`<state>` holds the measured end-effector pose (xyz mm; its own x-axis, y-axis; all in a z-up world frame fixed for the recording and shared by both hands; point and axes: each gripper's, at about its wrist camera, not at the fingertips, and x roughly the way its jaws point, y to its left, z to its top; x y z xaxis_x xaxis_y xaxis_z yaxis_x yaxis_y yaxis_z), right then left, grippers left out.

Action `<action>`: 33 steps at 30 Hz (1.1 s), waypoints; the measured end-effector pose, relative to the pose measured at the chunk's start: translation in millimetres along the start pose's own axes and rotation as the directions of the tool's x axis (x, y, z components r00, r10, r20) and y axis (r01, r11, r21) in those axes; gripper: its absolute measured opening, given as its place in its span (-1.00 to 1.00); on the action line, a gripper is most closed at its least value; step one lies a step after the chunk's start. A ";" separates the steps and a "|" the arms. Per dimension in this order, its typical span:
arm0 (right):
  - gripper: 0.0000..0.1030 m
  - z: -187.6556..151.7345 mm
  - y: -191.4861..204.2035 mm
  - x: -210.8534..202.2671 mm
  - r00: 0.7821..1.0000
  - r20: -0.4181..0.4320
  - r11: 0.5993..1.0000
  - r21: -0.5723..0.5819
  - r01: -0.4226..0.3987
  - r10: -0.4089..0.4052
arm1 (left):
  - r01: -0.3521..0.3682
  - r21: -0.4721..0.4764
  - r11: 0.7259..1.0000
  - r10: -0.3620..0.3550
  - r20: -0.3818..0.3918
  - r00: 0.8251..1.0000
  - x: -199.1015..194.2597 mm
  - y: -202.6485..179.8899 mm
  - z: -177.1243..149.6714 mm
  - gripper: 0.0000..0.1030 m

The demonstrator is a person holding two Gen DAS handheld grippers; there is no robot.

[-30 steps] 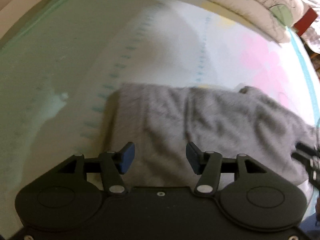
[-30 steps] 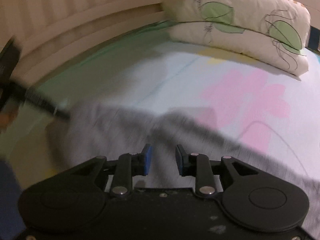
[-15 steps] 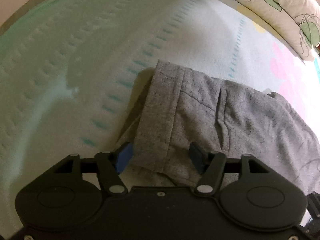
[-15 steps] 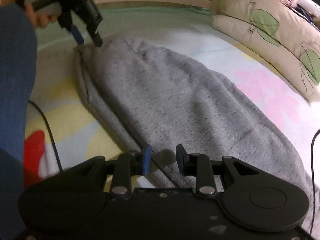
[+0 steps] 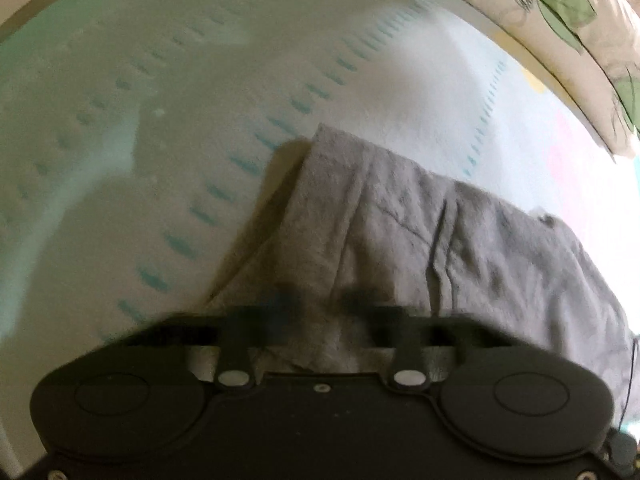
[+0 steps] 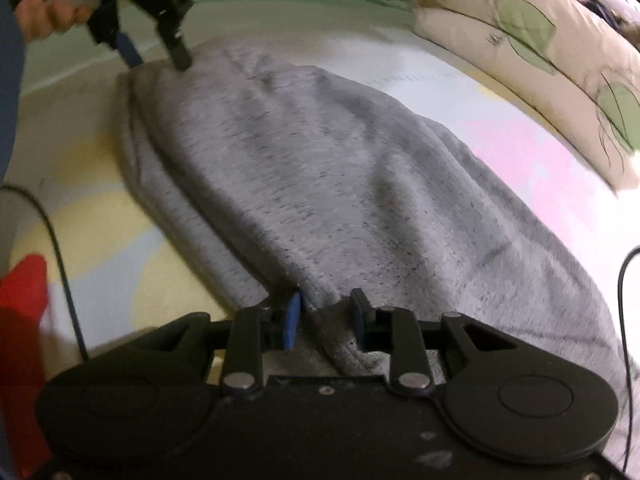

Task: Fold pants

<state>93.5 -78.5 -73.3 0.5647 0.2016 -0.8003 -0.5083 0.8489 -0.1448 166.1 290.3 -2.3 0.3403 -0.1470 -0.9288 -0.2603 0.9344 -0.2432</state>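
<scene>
While flat on the bed (image 6: 528,148) below the pillows (image 6: 532,36), pants (image 6: 320,168) already doubled lengthwise. Left gripper (image 5: 316,300) and right gripper (image 6: 326,312): jaws just closed, pinching opposite ends of the cloth. Crosswise fold judged not yet made.

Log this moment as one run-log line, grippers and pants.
left gripper: shut on grey pants corner | right gripper: shut on pants edge | jaws just closed | pants on bed

Pants (image 6: 340,184) flat on the bed (image 5: 160,120), pillows (image 6: 540,28) behind, cable (image 6: 60,248) left.
</scene>
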 end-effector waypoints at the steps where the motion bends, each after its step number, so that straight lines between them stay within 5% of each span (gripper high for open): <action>1: -0.85 -0.1 -0.7 -2.5 1.000 0.005 1.000 0.006 -0.003 0.003 | 0.020 -0.018 1.000 -0.020 0.006 1.000 -1.4 2.1 0.4 -0.84; 8: -0.86 -2.9 -3.9 -38.1 0.995 0.061 0.995 0.061 -0.084 0.081 | 0.028 0.067 0.997 -0.033 0.079 0.996 -37.8 2.7 -16.0 -0.86; 14: -0.85 -18.1 12.6 -15.6 0.994 -0.025 0.994 -0.016 -0.106 0.106 | 0.035 0.008 0.999 -0.036 0.020 0.999 -29.4 23.0 -28.1 -0.85; 17: -0.73 -18.7 20.0 -16.1 0.996 -0.007 0.994 -0.061 -0.088 0.087 | 0.012 0.050 0.999 -0.013 0.007 1.000 -23.3 20.1 -32.4 -0.83; 20: -0.38 -14.0 5.2 -29.6 0.987 0.023 0.986 0.025 -0.162 0.162 | 0.004 0.108 0.994 -0.006 0.013 1.000 -31.3 12.7 -29.8 -0.81; 24: -0.37 -7.4 -26.5 -48.2 0.976 0.075 0.963 0.165 -0.214 0.204 | -0.032 0.152 0.988 0.031 0.009 0.999 -46.6 9.2 -21.6 -0.73; 28: -0.36 -8.4 -86.5 -74.9 0.969 0.167 0.884 0.403 -0.236 0.183 | -0.083 0.195 0.977 0.073 0.058 0.996 -67.9 0.3 -19.6 -0.73; 33: -0.33 -46.9 -179.5 -137.1 0.967 0.256 0.710 0.680 -0.183 0.004 | -0.089 0.271 0.958 0.046 0.163 0.986 -92.7 -37.7 -13.3 -0.73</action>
<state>76.9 -281.5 35.1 0.7101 0.3233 -0.6255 -0.0216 0.8979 0.4396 132.3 264.4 89.2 0.4704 -0.0495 -0.8811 -0.0349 0.9966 -0.0746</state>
